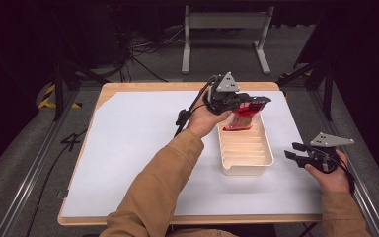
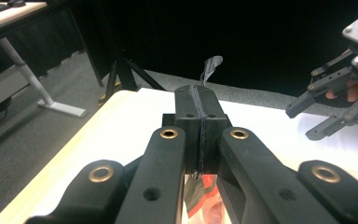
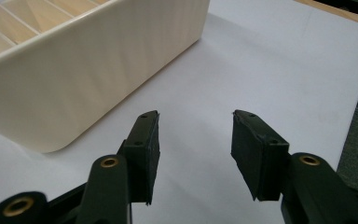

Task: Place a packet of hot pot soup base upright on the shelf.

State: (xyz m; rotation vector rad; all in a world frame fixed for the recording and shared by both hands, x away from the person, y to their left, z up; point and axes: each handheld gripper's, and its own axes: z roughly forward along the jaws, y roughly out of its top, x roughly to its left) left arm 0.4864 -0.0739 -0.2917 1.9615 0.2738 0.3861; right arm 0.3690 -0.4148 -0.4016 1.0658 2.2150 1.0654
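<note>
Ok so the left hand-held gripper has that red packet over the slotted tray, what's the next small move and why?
Probably lower it straight down into the far slot. The left hand-held gripper is shut on the red packet, which hangs with its lower edge at the far end of the cream tray, not yet released. The right hand-held gripper rests open beside the tray, so it looks idle.

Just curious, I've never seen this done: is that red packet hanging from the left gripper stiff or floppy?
Probably floppy: the red packet hangs down from the left gripper into the cream tray. Its pinched top edge pokes out crumpled beyond the fingers, suggesting thin film. Likely light.
</note>
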